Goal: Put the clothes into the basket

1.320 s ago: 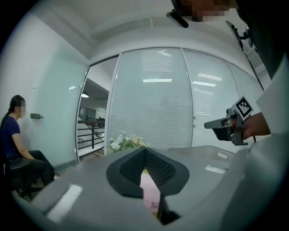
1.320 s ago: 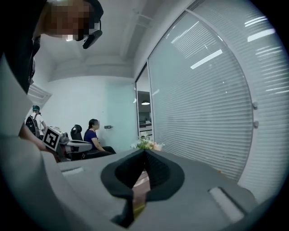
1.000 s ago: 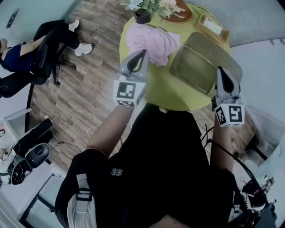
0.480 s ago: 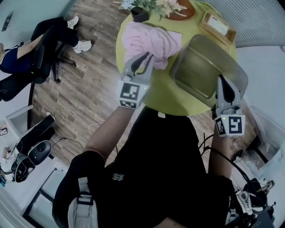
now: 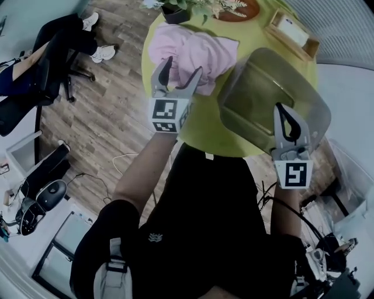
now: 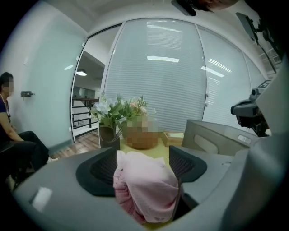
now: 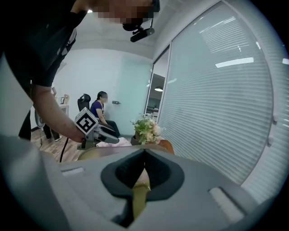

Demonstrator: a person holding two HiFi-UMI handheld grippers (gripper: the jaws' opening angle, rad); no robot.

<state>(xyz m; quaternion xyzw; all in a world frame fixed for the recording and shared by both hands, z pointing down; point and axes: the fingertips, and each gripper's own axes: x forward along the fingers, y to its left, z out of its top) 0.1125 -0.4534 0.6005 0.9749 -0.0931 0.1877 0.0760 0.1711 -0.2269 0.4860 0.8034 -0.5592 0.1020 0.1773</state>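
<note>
A pile of pink clothes (image 5: 196, 51) lies on the round yellow-green table (image 5: 201, 125), at its far left. My left gripper (image 5: 182, 68) is at the near edge of the pile; its jaws are opening and stand wide apart. In the left gripper view the pink clothes (image 6: 146, 185) bulge up between the two pads of the left gripper (image 6: 143, 164), and the pads do not press on them. The translucent olive basket (image 5: 269, 93) stands on the right of the table. My right gripper (image 5: 284, 111) hovers at the basket's near right edge, shut, with nothing held.
A pot of flowers (image 5: 186, 8), a brown round dish (image 5: 238, 8) and a wooden box (image 5: 292, 32) stand along the table's far edge. A person sits on an office chair (image 5: 44, 61) on the wooden floor at the left. The basket (image 6: 223, 137) rises just right of the left gripper.
The left gripper's jaws have gone from shut to wide apart, and it has moved forward to the pink pile. The right gripper has sunk toward the basket's near edge.
</note>
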